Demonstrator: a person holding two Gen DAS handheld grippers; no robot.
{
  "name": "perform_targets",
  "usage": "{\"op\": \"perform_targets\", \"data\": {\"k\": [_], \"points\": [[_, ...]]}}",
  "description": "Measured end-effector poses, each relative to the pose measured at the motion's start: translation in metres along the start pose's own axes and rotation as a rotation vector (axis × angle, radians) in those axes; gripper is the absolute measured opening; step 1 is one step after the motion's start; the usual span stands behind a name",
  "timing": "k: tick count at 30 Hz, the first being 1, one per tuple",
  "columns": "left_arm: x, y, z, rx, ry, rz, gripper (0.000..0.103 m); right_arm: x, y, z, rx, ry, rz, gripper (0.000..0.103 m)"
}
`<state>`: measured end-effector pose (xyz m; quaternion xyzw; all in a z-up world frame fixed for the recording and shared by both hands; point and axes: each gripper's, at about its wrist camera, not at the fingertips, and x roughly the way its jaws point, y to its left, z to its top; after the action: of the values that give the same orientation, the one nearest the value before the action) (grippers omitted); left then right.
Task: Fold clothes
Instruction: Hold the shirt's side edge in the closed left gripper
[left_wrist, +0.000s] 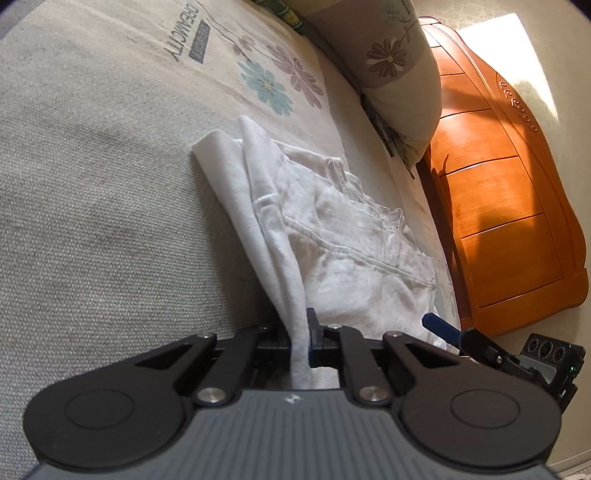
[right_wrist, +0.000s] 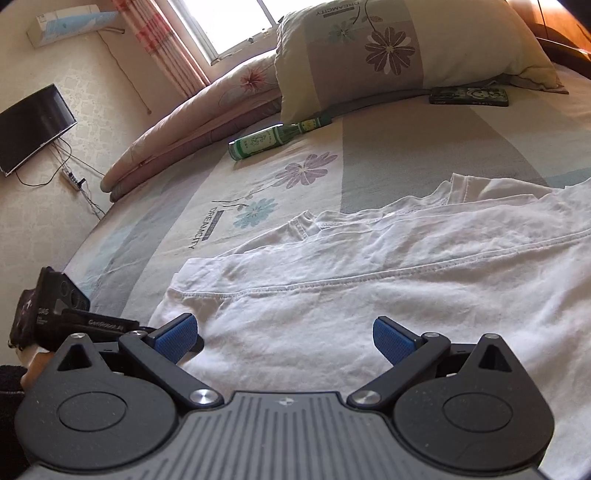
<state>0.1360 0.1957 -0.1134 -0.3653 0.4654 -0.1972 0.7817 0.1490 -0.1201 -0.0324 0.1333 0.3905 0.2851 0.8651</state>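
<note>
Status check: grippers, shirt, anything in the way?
Left gripper shut on white shirt edge. Right gripper open above shirt, nothing held. Green bottle and phone lie beyond, clear of it.

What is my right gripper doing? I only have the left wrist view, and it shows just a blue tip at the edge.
Observer: The right gripper is open, jaws spread over the white shirt, with nothing pinched.
Operator: Is anything else on the bed beyond the shirt?
Observer: Yes, a green bottle lies on its side near the pillow.
Operator: Anything more up there?
Observer: A dark flat case rests against the pillow's lower edge, clear of the shirt.
</note>
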Motion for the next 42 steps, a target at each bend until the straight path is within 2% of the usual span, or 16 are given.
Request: {"op": "perform_targets", "data": {"k": [7, 9, 20, 29, 33, 36, 38, 40, 42], "points": [[-0.001, -0.003, -0.001, 0.028, -0.011, 0.009, 0.011, 0.03, -0.009, -0.005, 0.054, 0.03, -0.014, 0.103], [-0.001, -0.003, -0.001, 0.031, -0.014, 0.008, 0.011, 0.034, -0.007, -0.004, 0.025, 0.015, -0.022, 0.103], [-0.002, -0.004, -0.002, 0.035, -0.017, 0.006, 0.011, 0.066, -0.017, 0.037, 0.006, -0.052, -0.046, 0.103], [-0.001, -0.005, -0.003, 0.033, -0.02, 0.014, 0.011, 0.107, -0.021, 0.062, -0.065, -0.029, -0.08, 0.103], [0.0, -0.008, -0.004, 0.035, -0.026, 0.027, 0.011, 0.082, -0.015, 0.058, -0.048, -0.022, -0.075, 0.103], [0.0, -0.011, -0.005, 0.04, -0.032, 0.041, 0.011, 0.048, -0.013, 0.039, 0.019, -0.063, -0.037, 0.103], [0.001, -0.014, -0.006, 0.044, -0.037, 0.056, 0.011, 0.038, -0.012, 0.023, 0.039, -0.044, -0.027, 0.103], [0.001, -0.016, -0.007, 0.048, -0.043, 0.071, 0.011, 0.036, -0.01, 0.005, 0.032, -0.007, -0.053, 0.103], [0.001, -0.02, -0.008, 0.055, -0.048, 0.093, 0.011, 0.029, -0.006, -0.01, 0.026, -0.011, -0.074, 0.103]]}}
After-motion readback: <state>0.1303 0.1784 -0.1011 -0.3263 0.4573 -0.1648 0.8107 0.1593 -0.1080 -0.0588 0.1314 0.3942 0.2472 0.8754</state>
